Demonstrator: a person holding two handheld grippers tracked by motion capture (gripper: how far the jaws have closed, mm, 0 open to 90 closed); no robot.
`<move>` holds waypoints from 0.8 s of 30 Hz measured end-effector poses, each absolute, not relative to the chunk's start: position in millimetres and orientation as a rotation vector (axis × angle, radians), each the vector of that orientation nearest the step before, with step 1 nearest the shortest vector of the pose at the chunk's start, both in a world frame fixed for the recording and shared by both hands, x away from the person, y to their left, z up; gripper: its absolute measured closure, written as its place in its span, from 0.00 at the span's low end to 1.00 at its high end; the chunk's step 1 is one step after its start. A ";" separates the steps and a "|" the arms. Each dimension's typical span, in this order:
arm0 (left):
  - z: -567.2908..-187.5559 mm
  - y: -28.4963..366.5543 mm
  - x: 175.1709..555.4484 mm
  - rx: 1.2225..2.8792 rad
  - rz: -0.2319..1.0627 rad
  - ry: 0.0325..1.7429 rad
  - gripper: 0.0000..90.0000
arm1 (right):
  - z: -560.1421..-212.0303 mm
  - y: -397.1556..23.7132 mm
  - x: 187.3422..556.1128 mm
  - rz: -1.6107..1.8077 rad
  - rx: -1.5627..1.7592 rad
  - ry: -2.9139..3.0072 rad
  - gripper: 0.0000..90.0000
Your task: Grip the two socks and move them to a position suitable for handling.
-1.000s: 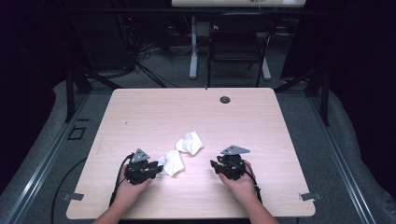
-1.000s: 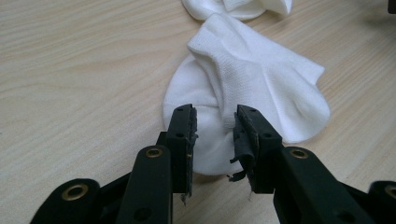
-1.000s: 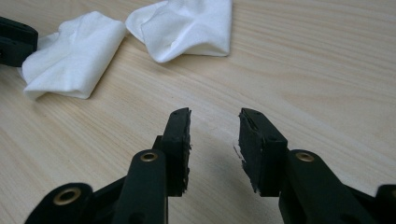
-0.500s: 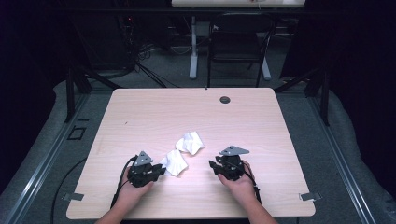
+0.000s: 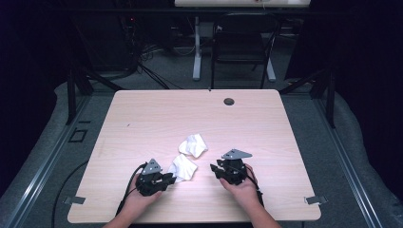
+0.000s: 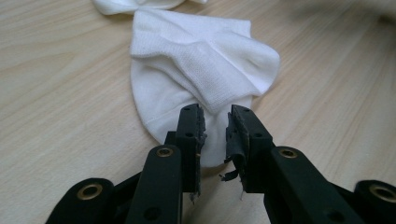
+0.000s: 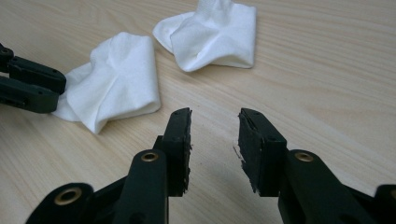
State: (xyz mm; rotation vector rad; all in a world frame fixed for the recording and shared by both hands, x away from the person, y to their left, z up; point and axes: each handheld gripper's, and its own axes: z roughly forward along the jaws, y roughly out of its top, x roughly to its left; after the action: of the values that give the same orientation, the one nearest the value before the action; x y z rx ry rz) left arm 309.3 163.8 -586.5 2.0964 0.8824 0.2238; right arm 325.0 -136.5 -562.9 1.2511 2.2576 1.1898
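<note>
Left gripper (image 6: 215,122): jaws have just been closing, near sock (image 6: 201,70) between them (pinch unclear). Right gripper (image 7: 214,128): jaws spread over bare table (image 7: 327,70).

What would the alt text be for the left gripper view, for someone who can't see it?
Two black jaws of the left claw have just been closing around the near edge of a crumpled white sock lying on a pale wooden table. The edge of a second white sock peeks in at top.
</note>
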 end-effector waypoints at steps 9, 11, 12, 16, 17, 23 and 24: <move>-586.3 156.6 301.4 2.116 0.191 0.850 0.89 | -561.0 -130.8 322.5 1.195 1.218 2.281 0.73; -586.3 154.9 299.4 2.123 0.183 0.831 0.92 | -558.8 -128.6 320.7 1.197 1.201 2.289 0.74; -586.1 154.2 298.4 2.130 0.179 0.824 0.93 | -559.0 -126.9 320.1 1.213 1.198 2.280 0.74; -584.8 153.4 295.9 2.149 0.144 0.801 0.96 | -557.2 -122.2 317.3 1.205 1.154 2.310 0.74; -584.5 153.3 295.2 2.151 0.130 0.801 0.97 | -556.6 -120.8 316.3 1.213 1.154 2.312 0.74; -581.9 152.6 292.5 2.186 0.110 0.759 0.98 | -549.5 -112.8 310.2 1.233 1.094 2.333 0.74; -581.2 153.9 292.4 2.182 0.107 0.765 0.97 | -548.4 -111.3 309.3 1.235 1.087 2.329 0.74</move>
State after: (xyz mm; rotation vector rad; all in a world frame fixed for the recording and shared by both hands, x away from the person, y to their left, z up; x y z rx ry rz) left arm 292.4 153.9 -581.2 2.1816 0.7652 0.1067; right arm 309.3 -111.3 -548.4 1.0871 2.3286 1.2351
